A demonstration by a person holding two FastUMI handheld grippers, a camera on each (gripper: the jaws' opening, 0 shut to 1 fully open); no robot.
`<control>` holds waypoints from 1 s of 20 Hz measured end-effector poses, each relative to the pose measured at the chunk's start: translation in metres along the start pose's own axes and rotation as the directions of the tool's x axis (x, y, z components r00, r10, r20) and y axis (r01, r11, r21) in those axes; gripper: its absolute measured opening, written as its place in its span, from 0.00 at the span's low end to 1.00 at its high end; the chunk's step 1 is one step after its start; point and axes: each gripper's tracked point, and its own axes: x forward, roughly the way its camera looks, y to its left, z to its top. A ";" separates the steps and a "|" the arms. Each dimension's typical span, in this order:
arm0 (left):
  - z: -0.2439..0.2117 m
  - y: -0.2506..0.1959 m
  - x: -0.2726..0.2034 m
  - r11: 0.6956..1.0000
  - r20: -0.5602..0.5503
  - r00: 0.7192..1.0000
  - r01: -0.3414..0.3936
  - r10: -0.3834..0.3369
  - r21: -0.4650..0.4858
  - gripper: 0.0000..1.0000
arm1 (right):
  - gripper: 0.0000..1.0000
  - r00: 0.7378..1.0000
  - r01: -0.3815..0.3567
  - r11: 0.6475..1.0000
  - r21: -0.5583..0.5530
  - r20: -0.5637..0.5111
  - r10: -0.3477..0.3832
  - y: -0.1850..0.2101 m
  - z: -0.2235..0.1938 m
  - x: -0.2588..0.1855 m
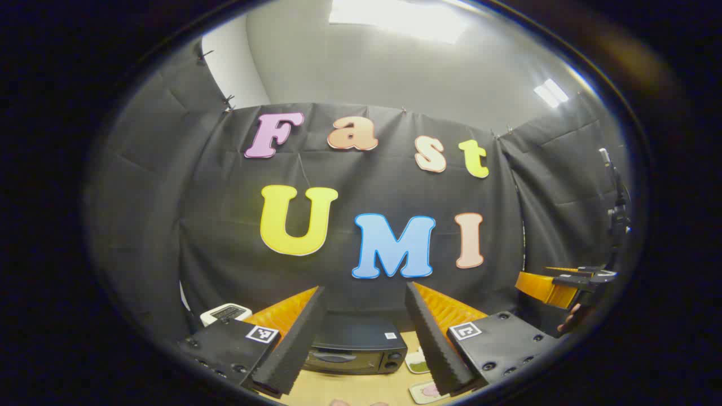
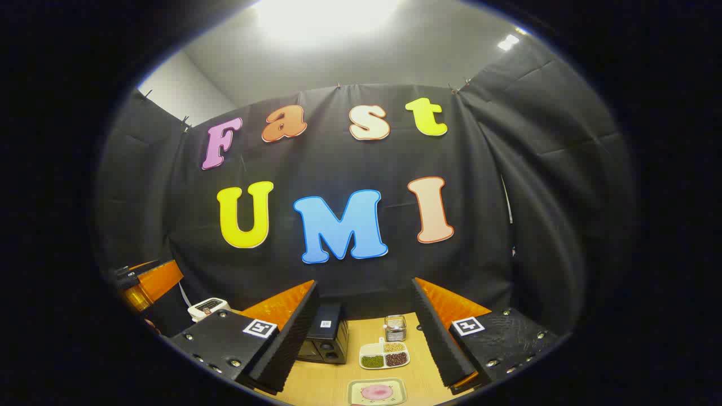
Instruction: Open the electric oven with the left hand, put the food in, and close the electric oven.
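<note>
Wood table point(image 1: 361, 389) at the bottom of the left gripper view, with the black oven point(image 1: 355, 349) sitting on it at about 6 o'clock, framed right between the left gripper's point(image 1: 364, 338) two fingers. Door looks shut. Those jaws are spread wide apart with nothing between them, well above the table. Just past the oven at 5 o'clock there's a bit of a divided dish point(image 1: 418, 363) and, lower down, the corner of a small tray point(image 1: 426, 390) with something pink on it. A white device point(image 1: 225, 313) sits at 7 o'clock by the booth wall. Over at 4 o'clock, near the edge, the right gripper point(image 1: 558, 285) shows up farther off with fingers of a hand point(image 1: 571, 320) under it; can't tell from here how far open it is.

Right gripper view: the right gripper point(image 2: 364, 332) is also wide open and holding nothing, up off the table point(image 2: 316, 378). The oven point(image 2: 324, 338) is at 6 to 7 o'clock, seen from its end, tucked just beside the near finger. To its right sits the divided dish point(image 2: 384, 355) with green, tan and dark red fillings, and behind that a small clear jar point(image 2: 395, 327). The tray point(image 2: 377, 392) with the pink food point(image 2: 377, 391) is at dead 6 o'clock, nearest the camera, well apart from the oven. White device point(image 2: 207, 307) at 8 o'clock, and part of the left gripper point(image 2: 148, 285) pokes in at 8 to 9 o'clock.
</note>
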 end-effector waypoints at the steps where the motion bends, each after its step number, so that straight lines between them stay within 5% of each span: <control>1: -0.001 0.002 0.000 1.000 -0.002 1.000 -0.001 0.001 -0.002 0.98 | 1.00 1.000 -0.006 1.000 -0.002 -0.006 0.006 0.003 -0.001 0.001; 7: -0.004 0.007 0.007 1.000 -0.008 1.000 0.001 -0.001 -0.011 0.98 | 0.97 1.000 -0.013 1.000 -0.017 -0.004 0.013 0.007 0.001 0.009; 8: -0.004 0.006 0.009 1.000 -0.008 1.000 0.002 -0.002 -0.010 0.91 | 0.97 1.000 -0.011 1.000 -0.016 -0.004 0.011 0.006 0.000 0.009; 9: -0.006 0.006 0.011 1.000 -0.009 1.000 0.004 -0.004 -0.010 0.98 | 0.97 1.000 -0.010 1.000 -0.016 -0.004 0.010 0.005 0.000 0.011; 14: -0.019 0.000 0.022 1.000 -0.029 0.999 0.013 -0.014 -0.017 0.98 | 0.97 1.000 0.010 1.000 -0.017 -0.007 -0.010 -0.006 -0.007 0.019; 20: -0.092 -0.003 0.055 1.000 -0.153 0.988 0.017 -0.017 -0.001 0.96 | 0.97 0.999 0.008 1.000 -0.021 -0.034 -0.009 -0.013 -0.026 0.029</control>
